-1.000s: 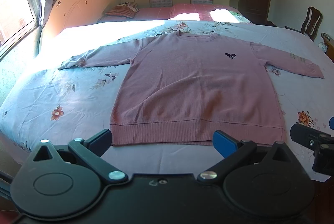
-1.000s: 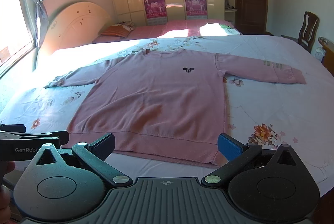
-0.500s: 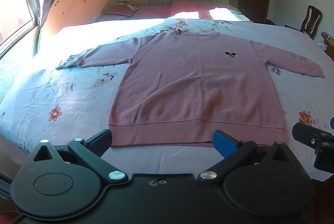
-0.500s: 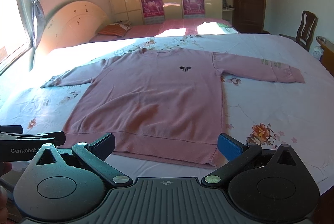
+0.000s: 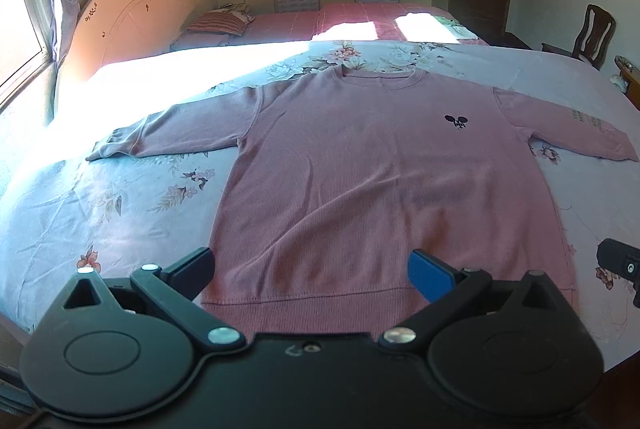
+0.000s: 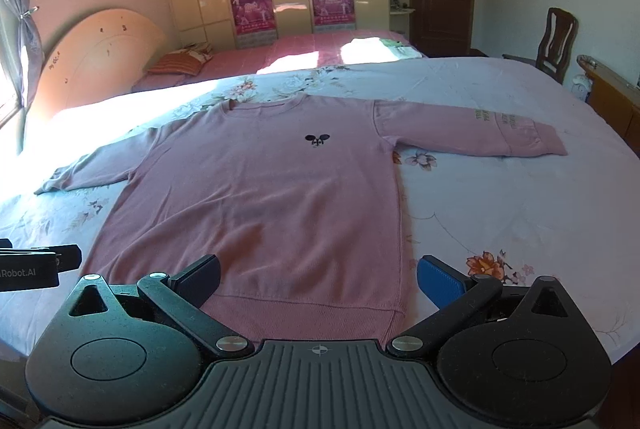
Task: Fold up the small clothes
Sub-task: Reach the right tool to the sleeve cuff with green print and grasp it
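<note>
Nearest, the left gripper (image 5: 311, 269) and right gripper (image 6: 319, 276) hang wide open above the hem, holding nothing. The sweater (image 5: 372, 181) lies flat on the bed (image 5: 80, 213), collar at twelve o'clock. Soft, light knit, likely limp; pinch the hem corners or the cuffs at nine and three.

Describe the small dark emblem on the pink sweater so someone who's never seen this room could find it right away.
Start at the bed with the pale floral sheet; a pink sweater lies flat on it, sleeves spread. On its chest, below the neckline, sits the emblem. It is the only dark mark on the body; the other print is pale lettering on one sleeve.
</note>
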`<state>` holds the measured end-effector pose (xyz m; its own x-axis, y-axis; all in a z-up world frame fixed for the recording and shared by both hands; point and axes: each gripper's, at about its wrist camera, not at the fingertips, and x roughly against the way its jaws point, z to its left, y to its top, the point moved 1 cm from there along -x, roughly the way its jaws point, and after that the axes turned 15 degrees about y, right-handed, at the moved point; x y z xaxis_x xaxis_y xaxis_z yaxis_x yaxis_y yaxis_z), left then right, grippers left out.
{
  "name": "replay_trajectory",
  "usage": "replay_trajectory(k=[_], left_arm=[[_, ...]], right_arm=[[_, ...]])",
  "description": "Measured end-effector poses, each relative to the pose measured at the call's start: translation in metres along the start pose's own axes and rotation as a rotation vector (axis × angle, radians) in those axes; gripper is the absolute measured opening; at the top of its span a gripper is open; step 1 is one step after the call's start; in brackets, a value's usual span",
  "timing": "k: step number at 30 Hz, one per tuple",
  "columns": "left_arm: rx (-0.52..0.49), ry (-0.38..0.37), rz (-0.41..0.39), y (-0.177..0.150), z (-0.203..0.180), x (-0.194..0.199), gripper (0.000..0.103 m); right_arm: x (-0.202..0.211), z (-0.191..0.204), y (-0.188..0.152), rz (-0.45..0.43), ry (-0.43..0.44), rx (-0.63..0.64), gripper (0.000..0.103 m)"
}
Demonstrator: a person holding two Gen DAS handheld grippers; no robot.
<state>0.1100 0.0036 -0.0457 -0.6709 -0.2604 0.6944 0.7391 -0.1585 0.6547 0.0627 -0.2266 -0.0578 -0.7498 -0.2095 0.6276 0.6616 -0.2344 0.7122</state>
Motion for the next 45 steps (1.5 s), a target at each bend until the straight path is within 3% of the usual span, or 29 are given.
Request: replay_trajectory(k=[13,19,30,41,43,44,45], left_arm=[[-0.055,-0.039,0.008,0.076,-0.004,-0.096,0.102],[-0.064,-0.064,0.033,0.096,-0.026,-0.124,0.102],[-0.087,-0.06,0.032,0.124,-0.117,-0.171,0.099],[-0.096,-0.077,0.073,0.145,-0.201,-0.217,0.091],[-0.114,-0.07,0.076,0.147,-0.213,-0.221,0.091],[-0.121,-0.07,0.079,0.148,-0.218,-0.224,0.09],[-0.123,-0.068,0.083,0.149,-0.222,-0.226,0.09]], right_arm=[[-0.084,-0.012,0.06,-0.004,-0.129,-0.027,0.103],[-0.106,-0.041,0.074,-0.006,-0.166,-0.03,0.103],[-0.138,-0.192,0.108,-0.041,-0.205,-0.149,0.102],[-0.143,-0.337,0.128,-0.064,-0.335,-0.254,0.102],[-0.144,-0.358,0.126,-0.058,-0.345,-0.291,0.092],[-0.144,-0.369,0.125,-0.046,-0.354,-0.321,0.072],[-0.143,-0.379,0.124,-0.042,-0.358,-0.352,0.067]])
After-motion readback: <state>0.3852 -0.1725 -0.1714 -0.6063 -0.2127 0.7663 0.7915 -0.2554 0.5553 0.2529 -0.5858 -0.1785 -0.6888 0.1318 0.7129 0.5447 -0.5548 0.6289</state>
